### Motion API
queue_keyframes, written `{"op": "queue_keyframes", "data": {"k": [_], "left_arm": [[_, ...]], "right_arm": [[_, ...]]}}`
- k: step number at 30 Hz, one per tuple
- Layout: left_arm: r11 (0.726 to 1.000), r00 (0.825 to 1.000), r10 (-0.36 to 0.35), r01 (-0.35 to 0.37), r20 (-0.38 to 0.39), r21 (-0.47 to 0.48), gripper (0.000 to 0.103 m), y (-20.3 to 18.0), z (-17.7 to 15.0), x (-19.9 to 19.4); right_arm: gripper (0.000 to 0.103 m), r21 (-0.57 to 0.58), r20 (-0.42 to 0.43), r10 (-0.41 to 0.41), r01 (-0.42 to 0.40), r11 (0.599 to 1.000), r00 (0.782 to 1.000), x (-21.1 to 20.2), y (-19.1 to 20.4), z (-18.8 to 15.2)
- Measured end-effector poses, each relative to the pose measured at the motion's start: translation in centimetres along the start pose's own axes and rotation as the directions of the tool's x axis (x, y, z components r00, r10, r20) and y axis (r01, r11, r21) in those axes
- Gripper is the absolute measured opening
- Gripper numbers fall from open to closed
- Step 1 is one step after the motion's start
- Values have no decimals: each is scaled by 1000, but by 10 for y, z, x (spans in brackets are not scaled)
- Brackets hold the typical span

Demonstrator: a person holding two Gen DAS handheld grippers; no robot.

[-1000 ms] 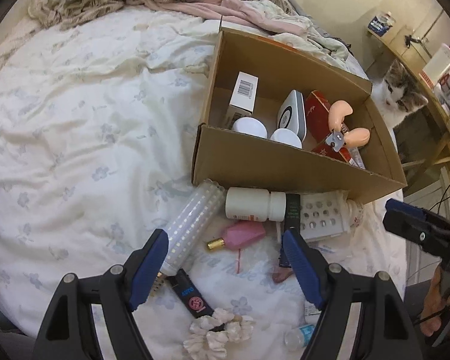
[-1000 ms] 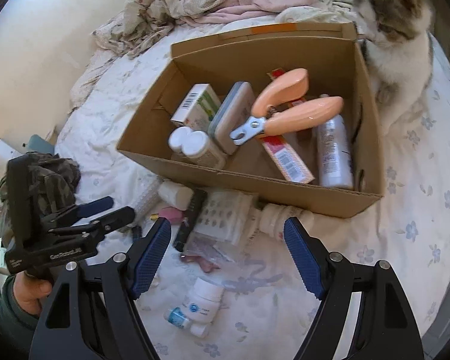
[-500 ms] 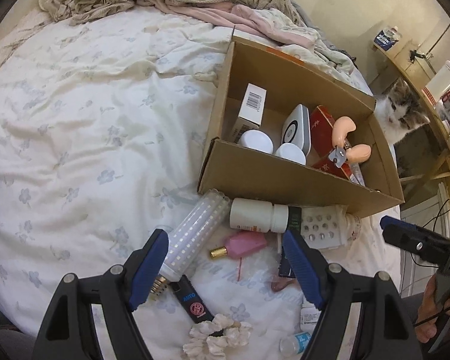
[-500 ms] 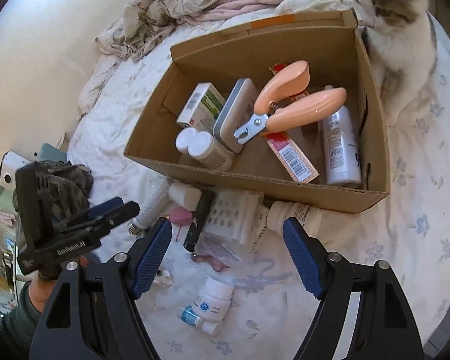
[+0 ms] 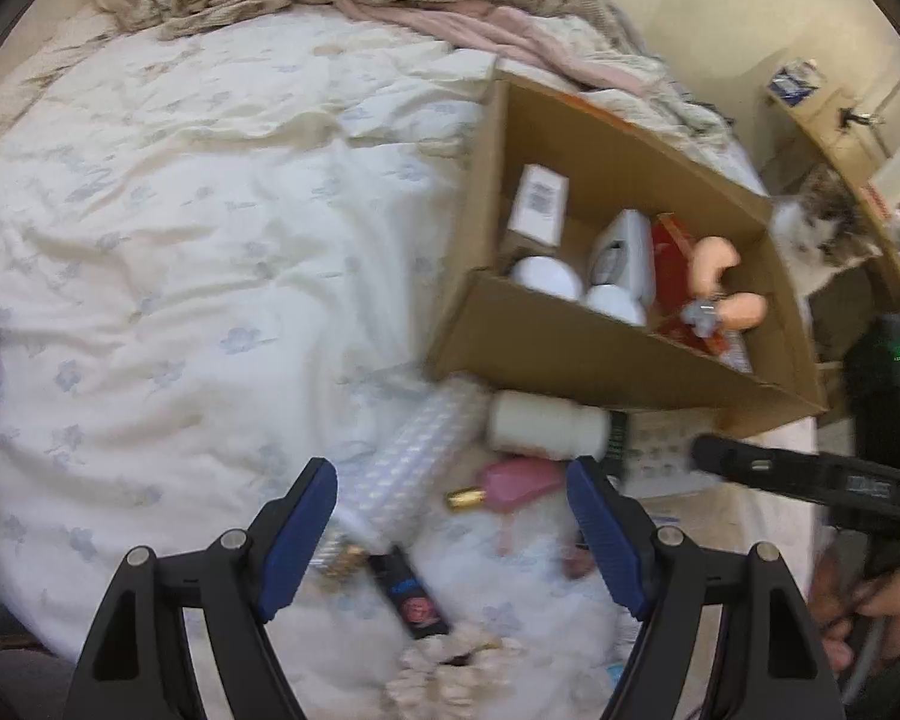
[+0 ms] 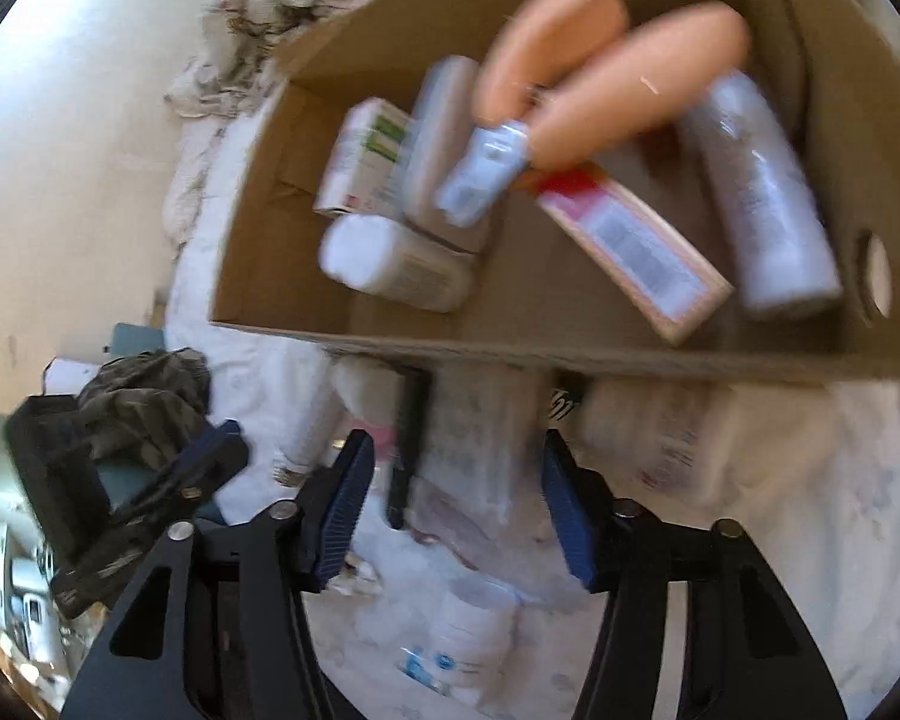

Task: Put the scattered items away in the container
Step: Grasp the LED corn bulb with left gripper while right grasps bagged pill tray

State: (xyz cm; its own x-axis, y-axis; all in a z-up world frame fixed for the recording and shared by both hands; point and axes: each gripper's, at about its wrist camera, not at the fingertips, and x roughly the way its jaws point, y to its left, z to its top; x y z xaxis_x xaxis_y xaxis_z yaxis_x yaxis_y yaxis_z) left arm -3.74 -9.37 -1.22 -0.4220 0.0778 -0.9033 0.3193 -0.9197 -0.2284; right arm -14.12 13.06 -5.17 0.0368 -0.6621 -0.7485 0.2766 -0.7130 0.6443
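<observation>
Below the cardboard box [image 6: 570, 354], the right gripper [image 6: 456, 504] has just been narrowing around a clear perforated pack [image 6: 480, 450], pads not yet pressing; the left gripper [image 5: 450, 534] is spread, empty.

the open cardboard box [image 5: 576, 354] sits on the bed at centre right of the left view, already holding a white carton [image 5: 537, 204], two white-capped bottles [image 5: 546, 277], a red packet [image 6: 636, 249], peach-handled clippers [image 6: 576, 66] and a pale spray can [image 6: 762, 198]. below its near wall lie a white pill bottle [image 5: 546, 423], a bubbled clear tube [image 5: 411, 462], a pink bottle [image 5: 510, 483] with a gold cap and a black lighter [image 5: 411, 591], close together.
</observation>
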Motion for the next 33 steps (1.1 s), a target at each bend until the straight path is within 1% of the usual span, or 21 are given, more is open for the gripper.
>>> {"op": "queue_keyframes", "data": {"k": [1,4,6,7,8,9,10,11,14,15,16,17,18,20,21,23,24,26,30,32,33], "left_arm": [[1000,1000,13,-13,-11,-20,80,5,0,2],[997,999,37,-40,-38,-67,80,18,0,8],[996,997,55,-59,-61,-70,80,22,0,13],[995,996,63,-68,-69,-68,80,23,-1,15],[996,995,64,-69,-75,-63,80,23,-1,18],[997,995,47,-51,-87,-49,80,20,0,21],[999,995,23,-27,-98,-32,80,18,1,23],[1000,994,17,-19,-111,-13,79,15,2,27],[996,986,84,-78,-141,46,79,8,2,41],[995,984,90,-83,-151,53,79,7,2,45],[995,983,90,-82,-159,57,76,7,3,49],[994,981,96,-86,-167,65,67,7,4,53],[993,979,108,-97,-173,73,60,7,5,56],[990,975,124,-110,-185,84,53,7,4,63],[989,976,127,-111,-177,97,48,5,3,63],[985,978,137,-117,-159,130,33,-1,2,58],[985,980,131,-113,-147,129,31,-1,1,53],[991,987,96,-83,-126,103,31,2,-1,40],[994,996,66,-60,-64,90,31,6,-2,8],[994,999,51,-50,-17,93,31,5,0,-12],[994,999,47,-48,13,96,31,4,2,-24]], "right_arm": [[56,-16,-2,16,-16,1000,1000,0,5,0],[56,-51,-28,-42,40,998,999,10,12,0],[55,-31,-53,-44,42,999,998,22,8,0],[47,-30,-55,-41,39,999,998,25,7,0],[31,-33,-56,-50,48,998,997,27,7,1],[19,-39,-47,-57,55,998,997,27,8,2],[19,-39,-35,-54,53,998,998,25,8,2],[18,-40,-27,-57,56,998,998,22,8,3],[18,-48,-11,-53,53,997,999,10,10,1],[17,-55,5,-48,49,997,999,3,13,-1],[17,-64,21,-49,51,997,999,-4,15,-2],[17,-69,34,-46,48,996,998,-9,16,-2],[17,-75,54,-38,42,996,998,-19,18,-4],[17,-73,84,-29,35,997,996,-34,17,-8],[17,-68,100,-18,25,997,995,-42,17,-8],[17,-57,126,9,-2,998,992,-56,15,-11],[17,-53,137,21,-14,998,990,-62,16,-11],[17,-54,162,31,-22,998,986,-71,19,-11],[17,-50,196,71,-62,997,978,-89,23,-7],[17,-47,229,104,-95,994,968,-103,23,-5],[17,-49,254,123,-114,992,959,-110,23,-3]]}}
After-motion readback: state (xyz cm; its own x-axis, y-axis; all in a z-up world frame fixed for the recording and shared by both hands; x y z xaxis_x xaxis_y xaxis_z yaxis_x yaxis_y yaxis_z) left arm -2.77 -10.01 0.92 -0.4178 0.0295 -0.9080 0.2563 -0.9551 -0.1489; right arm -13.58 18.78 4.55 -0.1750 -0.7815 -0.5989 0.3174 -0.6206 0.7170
